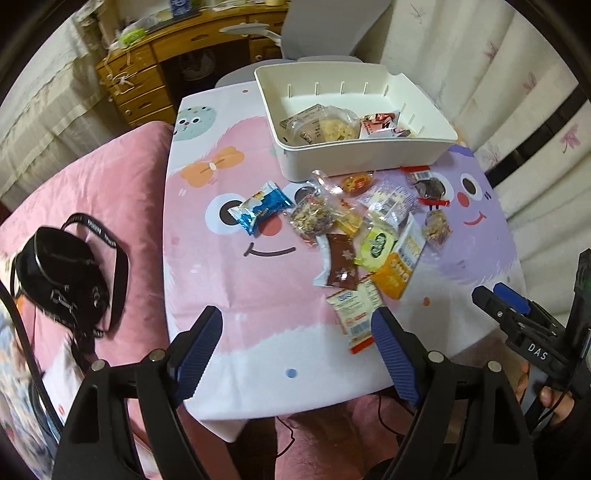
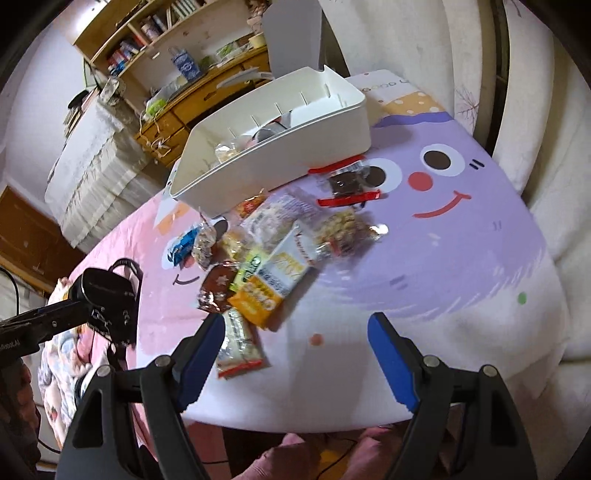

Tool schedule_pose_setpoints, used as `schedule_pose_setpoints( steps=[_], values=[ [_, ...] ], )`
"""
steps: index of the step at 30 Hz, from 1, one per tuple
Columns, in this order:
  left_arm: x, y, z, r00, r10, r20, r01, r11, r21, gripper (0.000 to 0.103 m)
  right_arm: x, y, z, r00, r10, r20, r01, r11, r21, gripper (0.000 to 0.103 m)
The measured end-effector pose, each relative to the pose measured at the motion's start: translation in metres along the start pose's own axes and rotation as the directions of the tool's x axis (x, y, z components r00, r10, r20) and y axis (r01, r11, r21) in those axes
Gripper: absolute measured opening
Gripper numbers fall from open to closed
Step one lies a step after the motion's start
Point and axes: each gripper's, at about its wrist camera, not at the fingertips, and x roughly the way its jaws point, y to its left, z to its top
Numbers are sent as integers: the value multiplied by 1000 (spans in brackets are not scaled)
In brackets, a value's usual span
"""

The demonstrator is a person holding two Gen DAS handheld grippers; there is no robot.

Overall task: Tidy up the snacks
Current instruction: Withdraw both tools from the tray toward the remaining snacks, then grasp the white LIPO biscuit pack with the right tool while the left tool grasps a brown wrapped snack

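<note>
A heap of wrapped snacks lies mid-table, among them a blue packet [image 1: 260, 206], a brown chocolate bar [image 1: 338, 264], an orange packet [image 1: 393, 278] and a white packet [image 1: 356, 314] nearest me. The white storage bin [image 1: 369, 151] stands behind them with a few snacks inside. My left gripper [image 1: 295, 339] is open over the table's near edge, nothing between its fingers, the white packet by its right finger. My right gripper [image 2: 295, 347] is open as well and holds nothing; the white packet [image 2: 240, 347] lies beside its left finger. The bin [image 2: 280, 155] and the heap [image 2: 273, 254] lie beyond it.
A cartoon-print cloth [image 1: 229, 280] covers the small table. A black bag [image 1: 62, 280] rests on pink bedding to the left. A grey chair [image 1: 325, 26] and a wooden desk [image 1: 155, 62] stand behind the table. Curtains hang on the right.
</note>
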Motion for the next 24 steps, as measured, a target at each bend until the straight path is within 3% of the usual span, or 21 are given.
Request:
schedule_pose_setpoints(
  steps=[7, 14, 24],
  values=[
    [20, 22, 14, 998, -53, -41, 59, 989, 137, 82, 22, 36, -23, 995, -97, 17, 97, 995, 4, 80],
    [48, 26, 28, 991, -93, -94, 115, 959, 258, 82, 45, 59, -46, 978, -207, 11, 207, 978, 8, 80],
    [80, 14, 44, 975, -162, -151, 202, 931, 303, 82, 67, 86, -61, 950, -311, 38, 313, 939, -143, 80]
  ],
)
